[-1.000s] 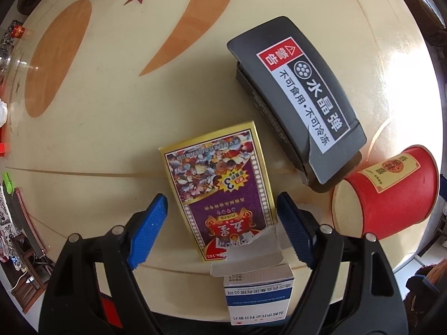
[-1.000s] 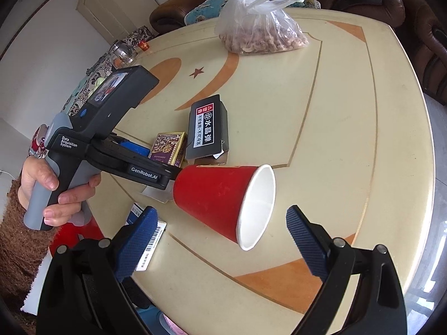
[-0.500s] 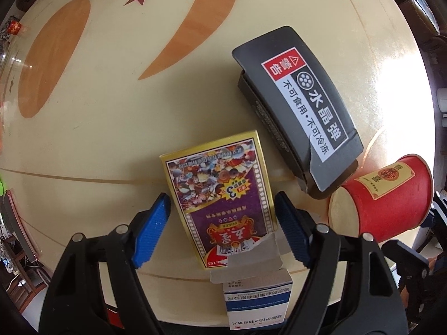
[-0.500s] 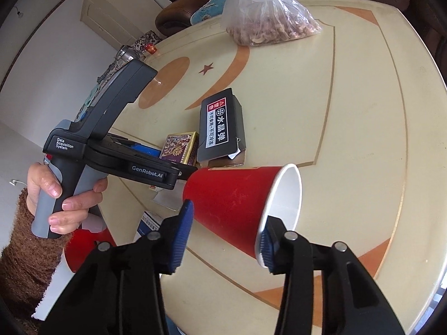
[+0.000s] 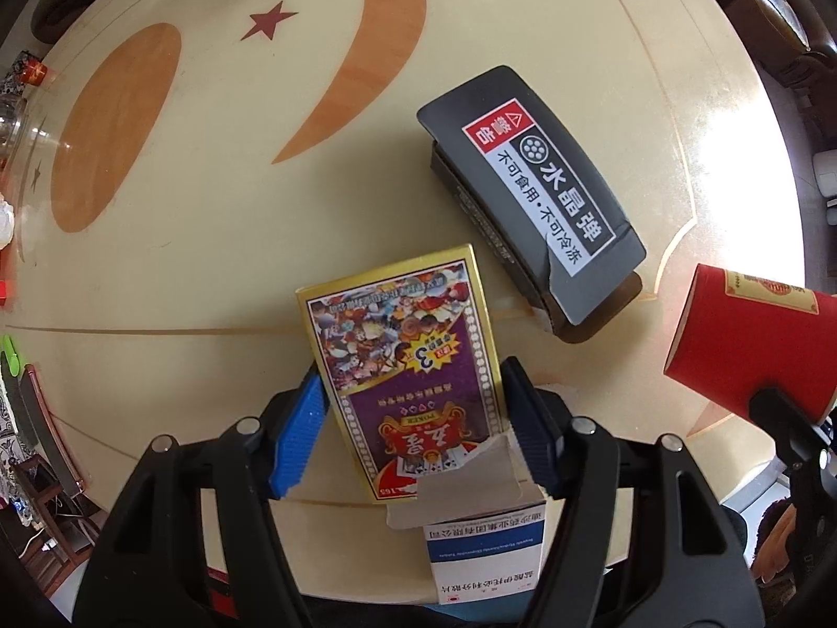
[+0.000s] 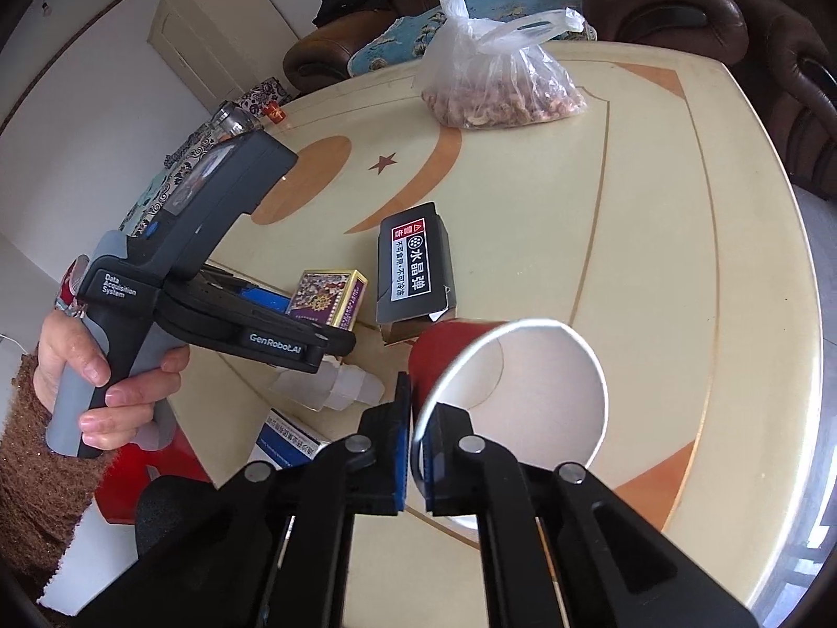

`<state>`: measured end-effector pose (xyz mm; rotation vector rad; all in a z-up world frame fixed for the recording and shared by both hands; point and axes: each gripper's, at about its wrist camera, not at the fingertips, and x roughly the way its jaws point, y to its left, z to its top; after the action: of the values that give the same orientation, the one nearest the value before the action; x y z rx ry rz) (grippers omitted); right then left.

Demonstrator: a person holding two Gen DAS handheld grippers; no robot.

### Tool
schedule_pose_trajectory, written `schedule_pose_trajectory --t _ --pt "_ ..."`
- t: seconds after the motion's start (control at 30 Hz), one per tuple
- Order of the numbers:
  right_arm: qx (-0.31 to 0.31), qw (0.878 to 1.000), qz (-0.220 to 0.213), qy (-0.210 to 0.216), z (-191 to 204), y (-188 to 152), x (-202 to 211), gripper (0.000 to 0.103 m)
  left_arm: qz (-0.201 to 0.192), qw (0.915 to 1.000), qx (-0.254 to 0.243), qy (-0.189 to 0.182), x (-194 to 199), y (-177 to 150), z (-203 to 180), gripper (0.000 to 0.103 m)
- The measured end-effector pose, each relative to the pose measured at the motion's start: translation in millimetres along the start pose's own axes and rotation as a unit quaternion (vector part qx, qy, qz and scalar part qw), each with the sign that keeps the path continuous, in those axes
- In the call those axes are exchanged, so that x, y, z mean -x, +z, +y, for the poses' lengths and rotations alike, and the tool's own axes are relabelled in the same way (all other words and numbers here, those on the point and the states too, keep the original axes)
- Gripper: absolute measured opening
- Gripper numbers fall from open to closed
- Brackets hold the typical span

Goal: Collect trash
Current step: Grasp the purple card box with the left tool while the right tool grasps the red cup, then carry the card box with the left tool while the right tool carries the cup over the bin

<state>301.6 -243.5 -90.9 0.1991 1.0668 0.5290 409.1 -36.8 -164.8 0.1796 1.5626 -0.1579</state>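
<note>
The round cream table (image 6: 680, 240) with orange inlays spreads out beneath both grippers. Far ahead of the right gripper (image 6: 413, 450) sits a knotted plastic bag of nuts (image 6: 502, 89). Nearer, a black carton with a warning label (image 5: 533, 193) lies just beyond the left gripper (image 5: 413, 418), up and to its right. The red paper cup (image 6: 512, 377) is pinched at its rim wall by the right gripper, one pad inside, one outside; it is light and thin, so a hard squeeze would likely crease it. The left gripper's jaws have just been closing around the gold-edged playing-card box (image 5: 408, 371), flanking its long sides; I cannot tell if the pads touch yet. The card box looks stiff and light; those sides suit a grip. A small white medicine box (image 5: 481, 549) lies under the left gripper.
</note>
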Motion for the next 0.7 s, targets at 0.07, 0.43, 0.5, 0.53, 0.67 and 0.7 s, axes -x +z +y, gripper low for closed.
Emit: schedule_pose_trajectory --t 0.07,0.43,0.5,0.53,0.67,0.7 --pt "-0.002 1.0 0.001 -0.004 1 -1 3 0.004 -0.008 1.0 0.002 0.003 8 -6 -3 0.064" --pt "0.007 0.999 -0.031 -0.041 27 -9 41 0.004 -0.054 0.9985 0.003 -0.001 64 -44 5 0.065" --pt "0.011 0.998 -0.035 -0.054 35 -12 50 0.004 -0.063 0.998 -0.003 0.004 73 -58 4 0.065" --pt "0.011 0.998 -0.037 -0.058 38 -14 53 0.004 -0.068 0.9977 -0.005 0.005 80 -64 4 0.065" --pt "0.012 0.997 -0.044 -0.069 54 -22 69 0.004 -0.084 0.9963 -0.017 0.008 98 -98 -2 0.065" --pt "0.013 0.996 -0.045 -0.073 58 -26 73 0.004 -0.087 0.996 -0.02 0.008 101 -108 -4 0.065"
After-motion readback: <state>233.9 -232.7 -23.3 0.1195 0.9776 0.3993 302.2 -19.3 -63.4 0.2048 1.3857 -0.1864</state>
